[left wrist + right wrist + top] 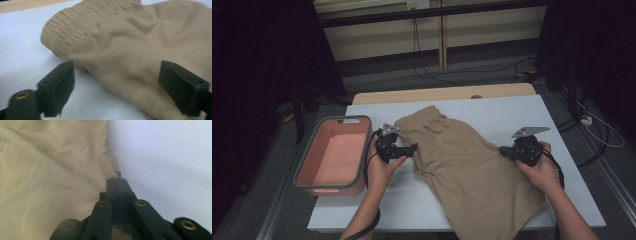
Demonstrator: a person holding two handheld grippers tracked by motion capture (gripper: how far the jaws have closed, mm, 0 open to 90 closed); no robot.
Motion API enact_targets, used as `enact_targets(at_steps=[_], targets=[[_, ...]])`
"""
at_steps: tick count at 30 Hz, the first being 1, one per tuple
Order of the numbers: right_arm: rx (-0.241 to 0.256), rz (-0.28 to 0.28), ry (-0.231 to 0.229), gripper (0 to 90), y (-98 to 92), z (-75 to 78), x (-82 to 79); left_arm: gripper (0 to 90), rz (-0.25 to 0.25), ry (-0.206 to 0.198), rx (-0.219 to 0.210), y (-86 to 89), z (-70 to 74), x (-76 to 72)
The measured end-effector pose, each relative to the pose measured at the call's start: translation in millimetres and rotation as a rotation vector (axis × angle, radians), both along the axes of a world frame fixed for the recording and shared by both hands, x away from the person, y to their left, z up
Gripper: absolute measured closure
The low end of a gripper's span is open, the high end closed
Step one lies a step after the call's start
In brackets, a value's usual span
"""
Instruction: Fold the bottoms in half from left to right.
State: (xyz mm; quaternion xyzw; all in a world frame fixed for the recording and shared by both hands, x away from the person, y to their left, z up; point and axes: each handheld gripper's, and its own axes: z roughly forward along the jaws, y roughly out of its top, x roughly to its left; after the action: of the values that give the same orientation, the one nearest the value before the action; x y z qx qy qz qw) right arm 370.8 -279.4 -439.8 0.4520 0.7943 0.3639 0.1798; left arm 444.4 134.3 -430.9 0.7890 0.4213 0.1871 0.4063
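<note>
At the far left, beyond the left gripper's outer side, a pink bin point(332, 156) with a grey rim stands on the white table point(512, 112), empty and mouth up, probably waiting to receive the garment once it is folded. The left gripper point(411, 148) sits just beside the bin and points toward the tan shorts point(467, 165), its jaws spread wide with nothing between them; in the left gripper view the two black pads point(57, 87) frame the cloth's near edge just below the gathered waistband point(72, 30), which suggests it is lining up to take that edge. The left hand point(382, 170) cups the tool from below, wrist fairly straight, the forearm running up from the table's near edge. The shorts lie spread between the two tools, waistband at the far end ahead of the left gripper and the legs trailing back toward the person, slightly over the near edge. On the other side the right gripper point(506, 152) points inward at the cloth's edge, its jaws pressed together; in the right gripper view the closed tips point(117, 182) meet right at the hem, apparently pinching a sliver of fabric to hold that side for a fold. The right hand point(539, 167) wraps the handle, its forearm angled in from the lower right.
</note>
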Motion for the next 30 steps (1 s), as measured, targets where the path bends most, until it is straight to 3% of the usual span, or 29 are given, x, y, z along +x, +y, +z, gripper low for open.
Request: enact_targets(at_steps=[2, 4, 6, 10, 16, 21, 30], targets=[[-0.014, 0.013, -0.004, 90.0, 2.5, -0.6, 0.2, 20.3, 0.016, -0.003, 0.018, -0.8, -1.1, 5.2], [-0.016, 0.020, -0.004, 90.0, 5.0, -1.1, 0.3, 29.3, 0.027, -0.004, 0.022, -0.9, -2.7, 11.4], [-0.017, 0.030, -0.010, 90.0, 6.8, -1.1, 0.0, 30.3, 0.038, -0.002, 0.037, -1.7, -6.1, 16.6], [-0.016, 0.048, -0.015, 90.0, 10.3, -1.0, -0.7, 35.5, 0.056, 0.018, 0.060, -1.5, -14.4, 24.8], [-0.030, 0.067, -0.023, 90.0, 16.0, -2.3, -0.4, 53.2, 0.076, 0.061, 0.064, 2.3, -16.6, 31.0], [-0.036, 0.071, -0.020, 90.0, 18.4, -3.6, 0.9, 66.7, 0.068, 0.111, 0.061, 0.9, -17.6, 31.6], [-0.040, 0.072, -0.039, 90.0, 20.9, -2.9, 0.7, 85.7, 0.077, 0.123, 0.074, 2.6, -15.3, 26.0]])
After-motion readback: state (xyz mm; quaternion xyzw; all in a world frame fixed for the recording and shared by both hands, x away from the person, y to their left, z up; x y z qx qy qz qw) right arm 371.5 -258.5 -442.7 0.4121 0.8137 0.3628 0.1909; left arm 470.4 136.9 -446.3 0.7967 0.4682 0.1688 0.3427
